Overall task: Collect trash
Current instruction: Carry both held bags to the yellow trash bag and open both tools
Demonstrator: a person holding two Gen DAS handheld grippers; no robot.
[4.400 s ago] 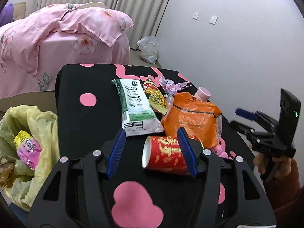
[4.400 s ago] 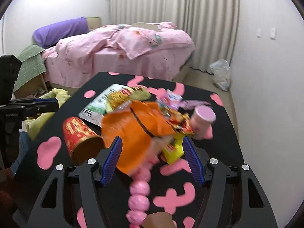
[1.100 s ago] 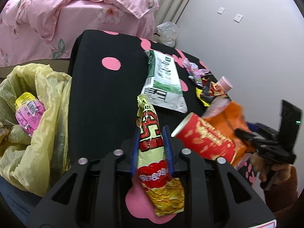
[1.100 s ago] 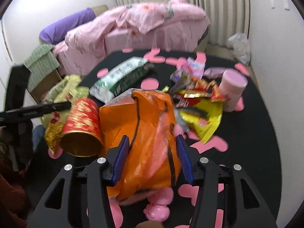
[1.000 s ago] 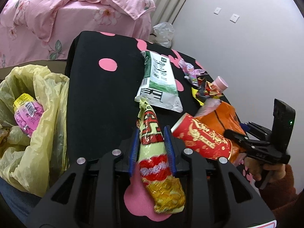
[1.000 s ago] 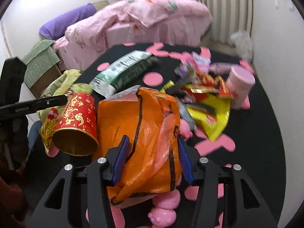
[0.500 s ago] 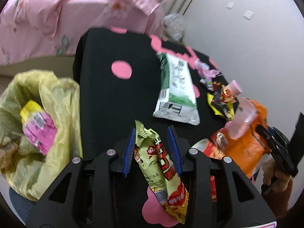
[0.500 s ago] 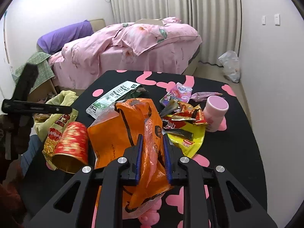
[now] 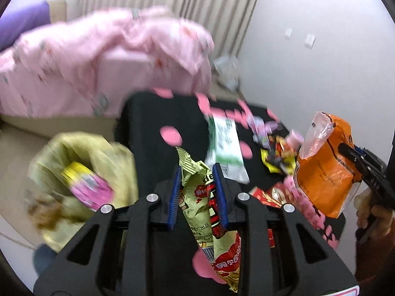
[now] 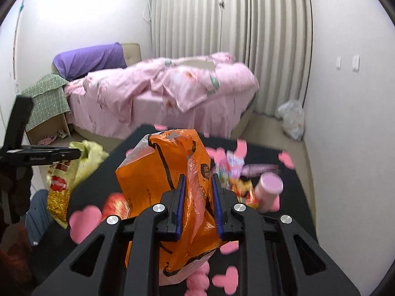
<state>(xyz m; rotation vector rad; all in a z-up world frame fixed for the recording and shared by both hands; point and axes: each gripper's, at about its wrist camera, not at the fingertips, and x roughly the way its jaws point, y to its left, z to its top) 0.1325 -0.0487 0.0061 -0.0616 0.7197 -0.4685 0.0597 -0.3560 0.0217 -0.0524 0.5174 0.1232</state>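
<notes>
My left gripper (image 9: pixel 197 172) is shut on a green and red snack packet (image 9: pixel 197 197) and holds it above the black table (image 9: pixel 153 120). The packet also hangs in the right wrist view (image 10: pixel 56 192). My right gripper (image 10: pixel 197 181) is shut on an orange plastic bag (image 10: pixel 158 170) and holds it lifted off the table; the bag shows at the right in the left wrist view (image 9: pixel 323 172). A yellow trash bag (image 9: pixel 81 172) with a pink wrapper (image 9: pixel 86 187) inside stands open at the table's left, also in the right wrist view (image 10: pixel 86 157).
On the table lie a green and white packet (image 9: pixel 224 148), a red paper cup (image 9: pixel 266 194), a pink cup (image 10: pixel 267 190) and several small wrappers (image 9: pixel 279 153). A pink bed (image 10: pixel 160 93) stands behind. A white bag (image 10: pixel 291 118) sits by the wall.
My right gripper has shut on the orange bag and lifted it off the table. My left gripper has raised the snack packet; both views have tilted up toward the bed.
</notes>
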